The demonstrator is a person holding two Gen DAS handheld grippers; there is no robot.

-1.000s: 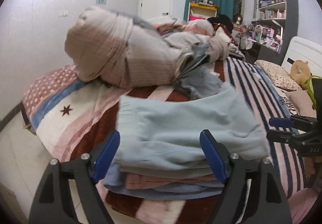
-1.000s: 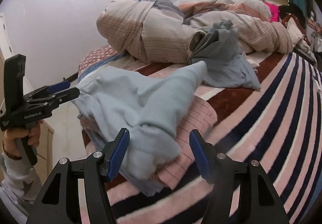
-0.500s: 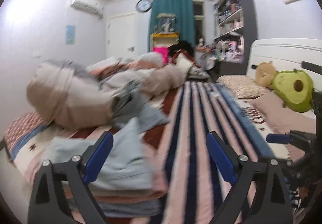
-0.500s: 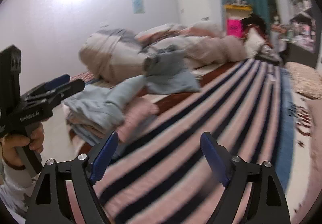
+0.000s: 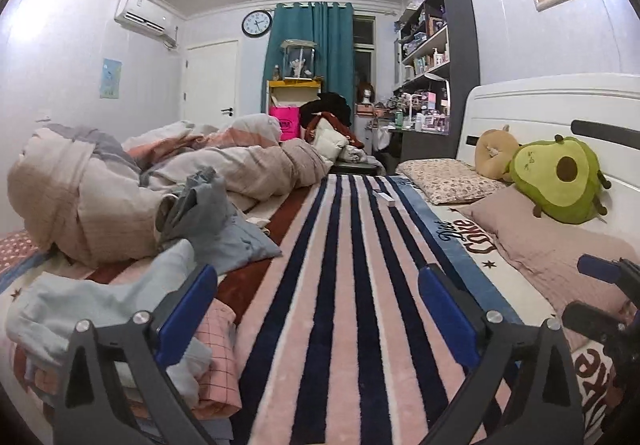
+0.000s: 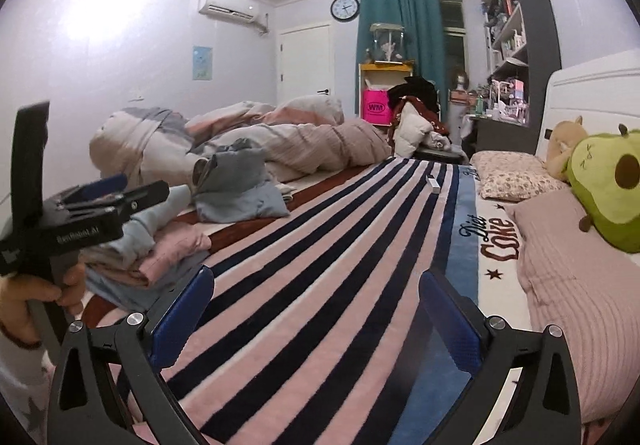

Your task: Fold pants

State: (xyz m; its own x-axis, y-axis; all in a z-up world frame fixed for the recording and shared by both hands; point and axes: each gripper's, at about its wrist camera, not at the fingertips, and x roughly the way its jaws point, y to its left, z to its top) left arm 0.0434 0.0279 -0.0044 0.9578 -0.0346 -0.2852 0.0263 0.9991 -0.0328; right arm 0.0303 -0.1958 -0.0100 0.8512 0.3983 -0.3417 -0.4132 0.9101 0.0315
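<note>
A stack of folded clothes (image 5: 96, 309) lies at the bed's near left corner, with folded light blue pants on top and a pink checked garment under them; it also shows in the right wrist view (image 6: 160, 245). An unfolded grey-blue garment (image 5: 216, 221) is heaped behind it, also seen from the right wrist (image 6: 236, 189). My left gripper (image 5: 316, 309) is open and empty above the striped blanket (image 5: 344, 285), just right of the stack. My right gripper (image 6: 316, 309) is open and empty over the blanket, further right.
A bundled duvet (image 5: 120, 181) fills the far left of the bed. Pillows (image 5: 544, 233) and an avocado plush (image 5: 560, 177) lie along the white headboard on the right. A small white object (image 5: 385, 198) rests on the blanket. Shelves and a curtain stand at the far wall.
Both grippers swung right, away from the folded stack, and now face the striped middle of the bed. The light blue pants stay on top of the stack.
</note>
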